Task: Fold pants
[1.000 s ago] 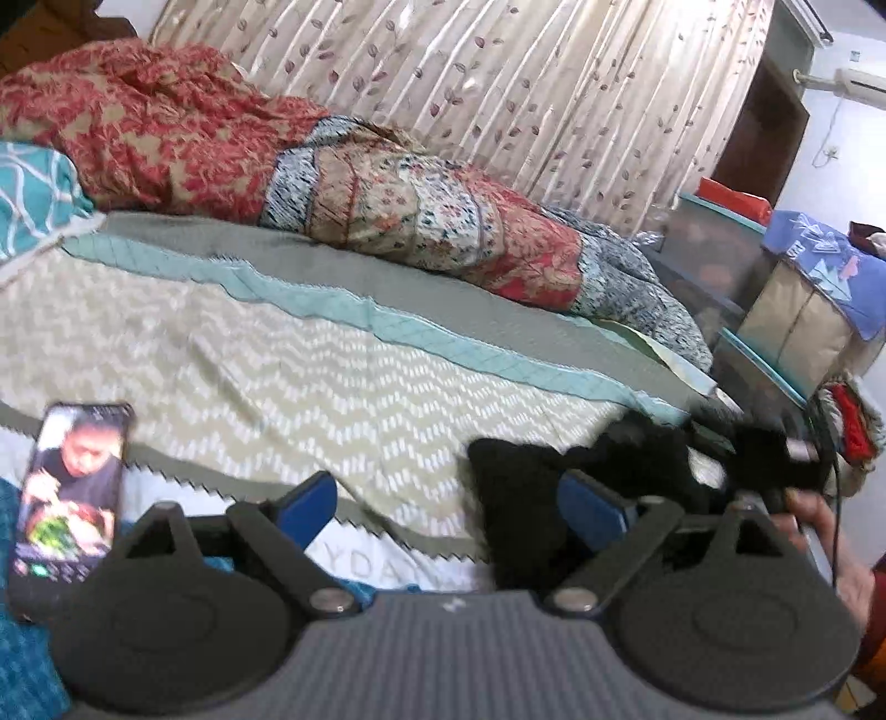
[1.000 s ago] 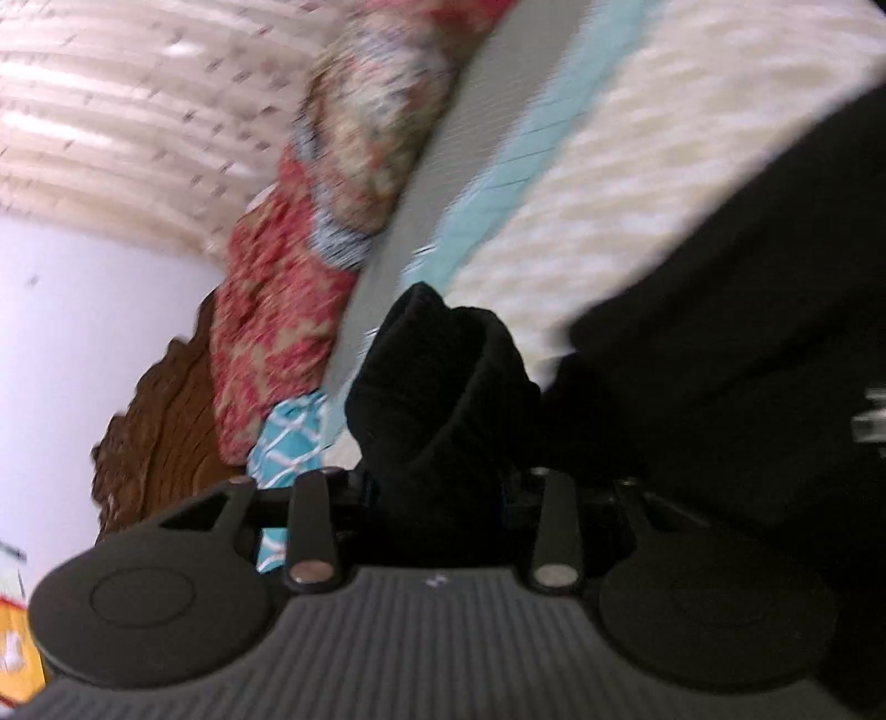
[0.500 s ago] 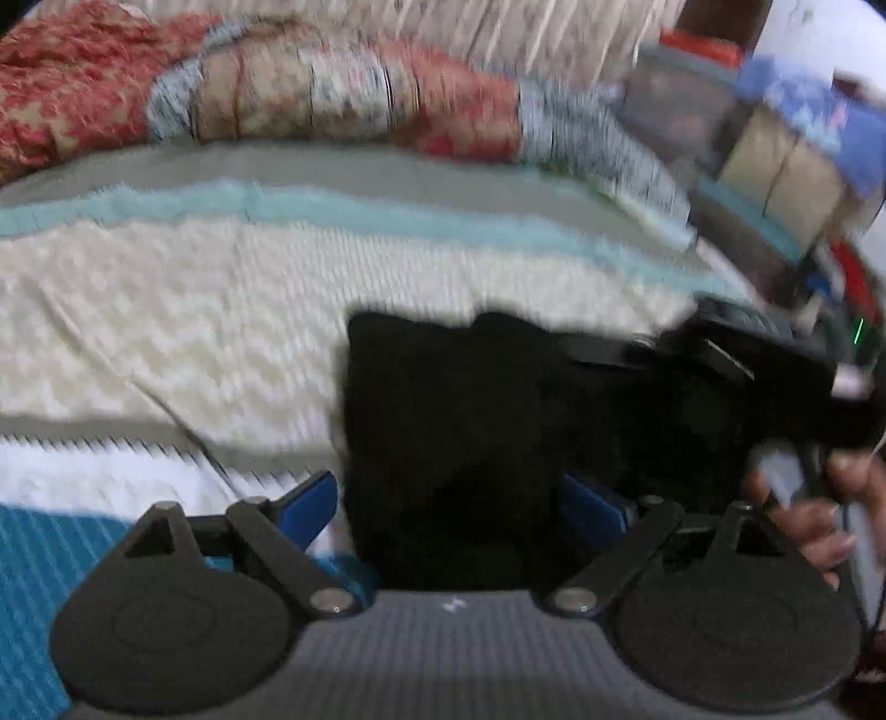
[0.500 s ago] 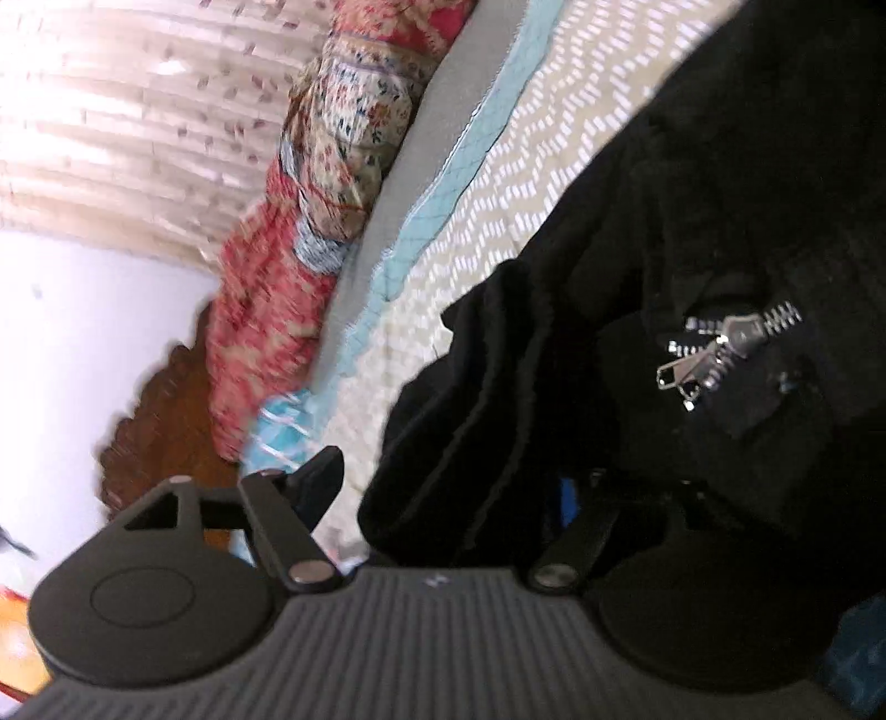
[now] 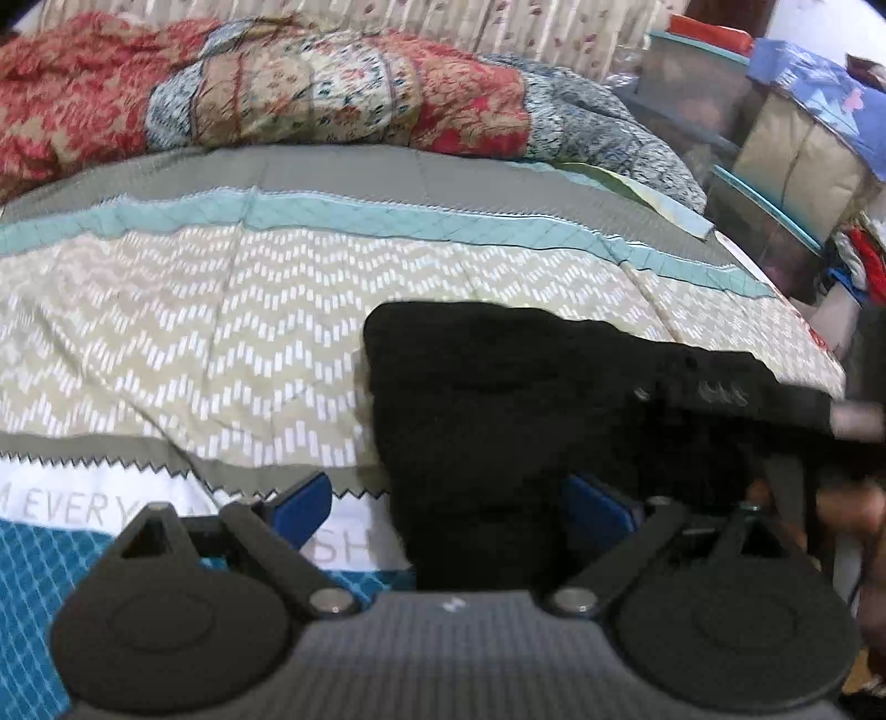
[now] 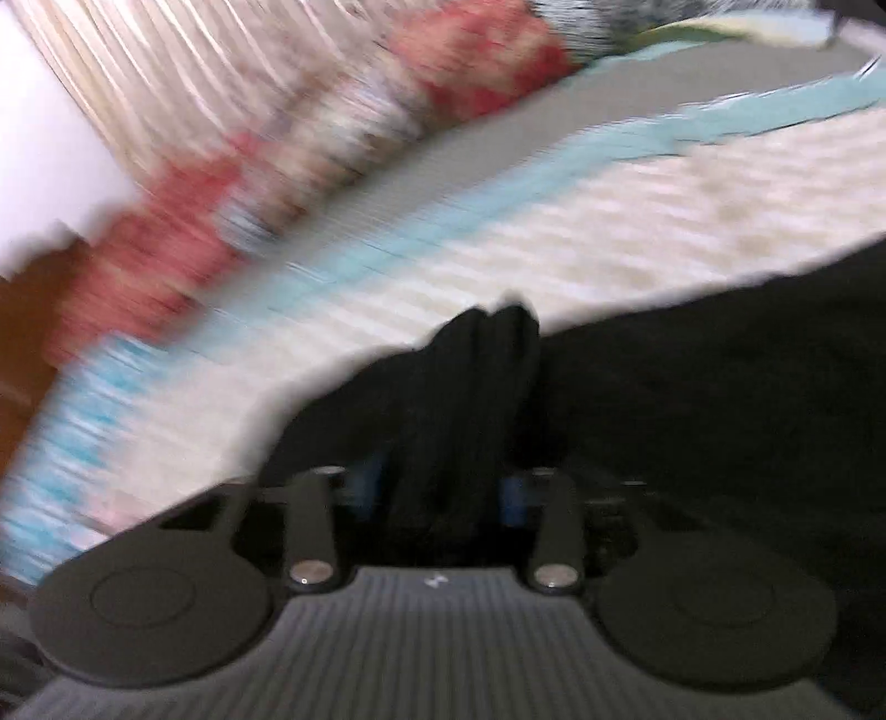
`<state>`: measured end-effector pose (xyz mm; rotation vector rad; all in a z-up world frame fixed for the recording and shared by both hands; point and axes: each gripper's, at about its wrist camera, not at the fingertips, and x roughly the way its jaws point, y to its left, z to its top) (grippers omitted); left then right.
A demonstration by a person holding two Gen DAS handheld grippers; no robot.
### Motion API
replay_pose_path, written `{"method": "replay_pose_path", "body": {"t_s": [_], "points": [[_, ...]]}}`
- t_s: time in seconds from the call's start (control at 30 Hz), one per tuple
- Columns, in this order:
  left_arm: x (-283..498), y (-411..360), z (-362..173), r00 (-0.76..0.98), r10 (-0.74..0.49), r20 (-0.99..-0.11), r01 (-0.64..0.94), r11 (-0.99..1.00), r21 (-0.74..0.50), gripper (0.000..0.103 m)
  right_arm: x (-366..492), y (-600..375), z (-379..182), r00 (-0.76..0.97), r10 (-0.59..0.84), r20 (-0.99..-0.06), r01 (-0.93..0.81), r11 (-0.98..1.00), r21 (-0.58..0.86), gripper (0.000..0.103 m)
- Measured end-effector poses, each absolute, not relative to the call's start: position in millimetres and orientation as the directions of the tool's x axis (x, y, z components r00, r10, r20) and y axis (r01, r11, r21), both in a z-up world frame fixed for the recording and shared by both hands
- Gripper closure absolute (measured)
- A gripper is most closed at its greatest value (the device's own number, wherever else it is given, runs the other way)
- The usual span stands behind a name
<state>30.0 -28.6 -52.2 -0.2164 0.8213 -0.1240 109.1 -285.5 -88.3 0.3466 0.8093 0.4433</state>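
The black pants [image 5: 498, 399] lay bunched on the bed's patterned bedspread [image 5: 221, 332], on the cream chevron band and reaching down toward the white strip with grey lettering nearest the camera. The left gripper [image 5: 451, 498] stood wide open just over the near edge of the pants: its right blue pad [image 5: 595, 501] was against the black cloth, its left pad [image 5: 302, 507] well clear of it over the white strip, so nothing was pinched.

In the right wrist view, which was heavily blurred, the right gripper [image 6: 440, 493] was clamped on a thick upright fold of the pants [image 6: 476, 399], the cloth filling the gap between the blue pads and rising past them in a ridge. More of the pants spread off to the right of that ridge. In the left wrist view this same gripper showed as a dark body [image 5: 775, 399] at the right end of the pants, with the person's fingers [image 5: 853, 515] wrapped around its handle.

Beyond the pants, along the far edge of the bed, a rolled red and blue floral quilt [image 5: 332, 94] lay in front of the curtain [image 5: 498, 22]. To the right of the bed stood clear storage boxes with teal rims [image 5: 698, 72]; their contents were too dim to make out, apart from a red thing [image 5: 714, 30] on top. Beside them a beige fabric bin [image 5: 797, 149] carried a blue cloth [image 5: 825, 94] draped over its top.
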Motion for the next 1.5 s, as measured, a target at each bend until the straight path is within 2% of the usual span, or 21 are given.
{"method": "replay_pose_path", "body": {"t_s": [0.1,0.23,0.37,0.47,0.57,0.67,0.73,0.87,0.97,1.03,1.1,1.27,1.3,1.4,1.5], "points": [[29,-12,-53,0.678,-0.229,-0.699,-0.013,0.946,-0.323,0.007,97,-299,-74,0.683,0.479,-0.551,-0.223,0.856,0.467,0.048],[32,17,-59,0.679,-0.264,-0.686,-0.109,0.887,-0.449,0.008,88,-316,-59,0.724,0.494,-0.482,-0.223,0.828,0.514,0.046],[40,19,-69,0.646,-0.271,-0.713,-0.137,0.878,-0.458,0.009,79,-306,-64,0.667,0.549,-0.503,-0.265,0.806,0.529,0.047],[44,19,-77,0.626,-0.317,-0.712,-0.15,0.847,-0.509,0.009,74,-282,-61,0.615,0.603,-0.509,-0.315,0.779,0.542,0.045],[46,21,-85,0.616,-0.339,-0.711,-0.168,0.825,-0.539,0.009,76,-274,-68,0.553,0.644,-0.528,-0.29,0.743,0.603,0.045],[51,16,-94,0.596,-0.341,-0.727,-0.181,0.825,-0.535,0.013,84,-276,-74,0.544,0.624,-0.561,-0.203,0.747,0.634,0.045],[55,10,-102,0.559,-0.347,-0.753,-0.194,0.829,-0.525,0.027,92,-280,-74,0.561,0.606,-0.565,-0.156,0.747,0.646,0.047],[53,-13,-105,0.564,-0.291,-0.773,-0.148,0.885,-0.442,0.029,93,-273,-70,0.601,0.517,-0.61,-0.181,0.831,0.526,0.059],[53,-30,-104,0.569,-0.237,-0.788,-0.116,0.925,-0.362,0.029,89,-271,-75,0.596,0.508,-0.622,-0.195,0.843,0.502,0.059],[53,-34,-105,0.571,-0.218,-0.791,-0.11,0.935,-0.337,0.029,87,-264,-76,0.622,0.434,-0.652,-0.213,0.895,0.392,0.086],[53,-36,-104,0.571,-0.21,-0.794,-0.103,0.941,-0.323,0.029,89,-263,-82,0.635,0.405,-0.658,-0.233,0.912,0.337,0.089],[51,-36,-97,0.564,-0.188,-0.804,-0.101,0.951,-0.293,0.026,88,-264,-79,0.639,0.395,-0.66,-0.263,0.919,0.295,0.087],[48,-33,-93,0.569,-0.187,-0.801,-0.1,0.951,-0.294,0.026,87,-269,-75,0.639,0.412,-0.649,-0.263,0.911,0.319,0.08],[35,-23,-77,0.599,-0.189,-0.778,-0.094,0.949,-0.302,0.025,75,-300,-60,0.694,0.427,-0.579,-0.225,0.894,0.388,0.074],[28,-14,-61,0.633,-0.181,-0.753,-0.104,0.944,-0.314,0.024,61,-349,-48,0.786,0.337,-0.519,-0.132,0.911,0.391,0.071]]}}
